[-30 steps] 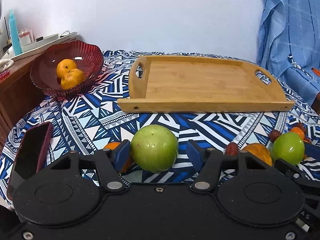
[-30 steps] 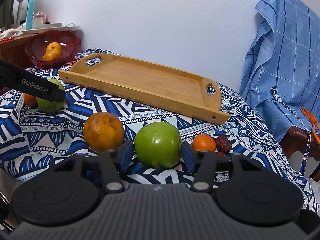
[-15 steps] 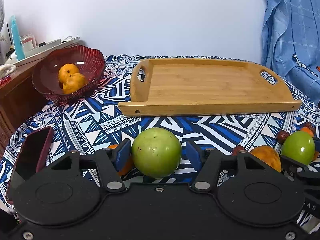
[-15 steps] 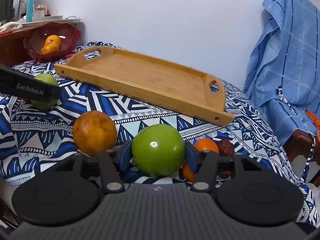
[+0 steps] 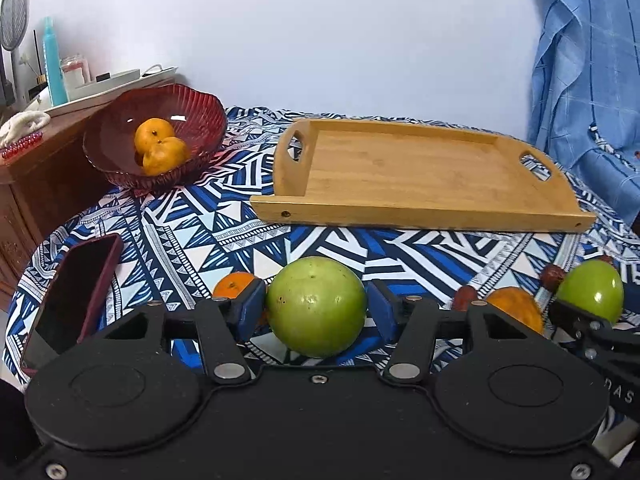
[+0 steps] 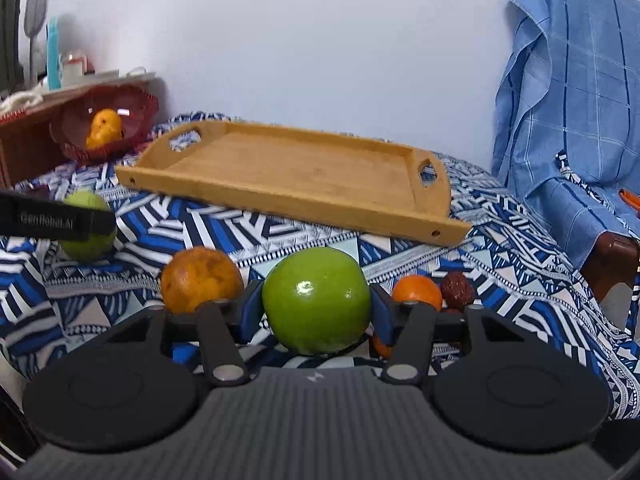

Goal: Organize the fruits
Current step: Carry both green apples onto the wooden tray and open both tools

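My left gripper (image 5: 316, 308) is shut on a dull green apple (image 5: 316, 306), held above the patterned tablecloth. My right gripper (image 6: 316, 304) is shut on a shiny green apple (image 6: 316, 300), also lifted. An empty wooden tray (image 5: 420, 168) lies ahead in the left wrist view, and it also shows in the right wrist view (image 6: 292, 168). A red glass bowl (image 5: 120, 136) with two oranges (image 5: 160, 150) stands at the back left. On the cloth lie a large brownish orange (image 6: 200, 278), a small orange (image 6: 416, 292) and a dark red date (image 6: 458, 290). Another small orange (image 5: 234, 284) lies behind the left finger.
A dark red phone (image 5: 72, 292) lies on the cloth at the left. A wooden cabinet (image 5: 36, 184) with bottles stands left of the bowl. A blue checked cloth (image 6: 568, 92) hangs over a chair at the right. The white wall is behind the tray.
Both grippers have risen with their apples, so both views look down more on the tray and cloth. The right view has also swung so the tray sits more centred.
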`<state>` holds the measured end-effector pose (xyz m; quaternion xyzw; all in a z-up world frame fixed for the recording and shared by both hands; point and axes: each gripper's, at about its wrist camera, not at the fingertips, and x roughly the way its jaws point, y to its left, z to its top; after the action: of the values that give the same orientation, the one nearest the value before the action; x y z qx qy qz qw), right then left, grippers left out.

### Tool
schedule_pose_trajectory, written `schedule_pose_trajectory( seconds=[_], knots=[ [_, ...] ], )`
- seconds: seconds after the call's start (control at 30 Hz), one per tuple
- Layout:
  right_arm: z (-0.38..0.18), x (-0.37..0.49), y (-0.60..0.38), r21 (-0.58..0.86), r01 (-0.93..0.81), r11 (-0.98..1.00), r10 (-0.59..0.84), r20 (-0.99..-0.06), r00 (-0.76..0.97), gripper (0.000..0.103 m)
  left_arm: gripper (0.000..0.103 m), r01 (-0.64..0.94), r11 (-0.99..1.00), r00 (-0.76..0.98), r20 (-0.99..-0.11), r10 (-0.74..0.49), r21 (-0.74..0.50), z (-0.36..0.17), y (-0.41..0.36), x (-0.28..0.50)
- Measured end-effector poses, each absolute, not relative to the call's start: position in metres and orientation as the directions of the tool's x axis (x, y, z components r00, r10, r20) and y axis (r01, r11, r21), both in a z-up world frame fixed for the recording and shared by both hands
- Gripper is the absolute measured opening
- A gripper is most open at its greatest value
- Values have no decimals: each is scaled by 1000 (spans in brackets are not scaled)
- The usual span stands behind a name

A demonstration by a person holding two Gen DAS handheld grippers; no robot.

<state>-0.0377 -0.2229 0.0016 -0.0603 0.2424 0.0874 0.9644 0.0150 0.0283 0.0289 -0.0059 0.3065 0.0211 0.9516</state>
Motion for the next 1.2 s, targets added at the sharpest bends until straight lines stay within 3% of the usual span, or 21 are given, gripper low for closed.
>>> schedule_pose_trajectory(
  seconds=[0.53, 1.2],
  knots=[
    [35, -4, -253, 94, -154, 984, 180, -435, 882, 59, 54, -17, 998, 863, -506, -14, -58, 69, 17, 37],
    [29, 98, -279, 165, -179, 970, 229, -370, 901, 59, 54, -50, 997, 844, -537, 8, -65, 66, -1, 139]
  ],
)
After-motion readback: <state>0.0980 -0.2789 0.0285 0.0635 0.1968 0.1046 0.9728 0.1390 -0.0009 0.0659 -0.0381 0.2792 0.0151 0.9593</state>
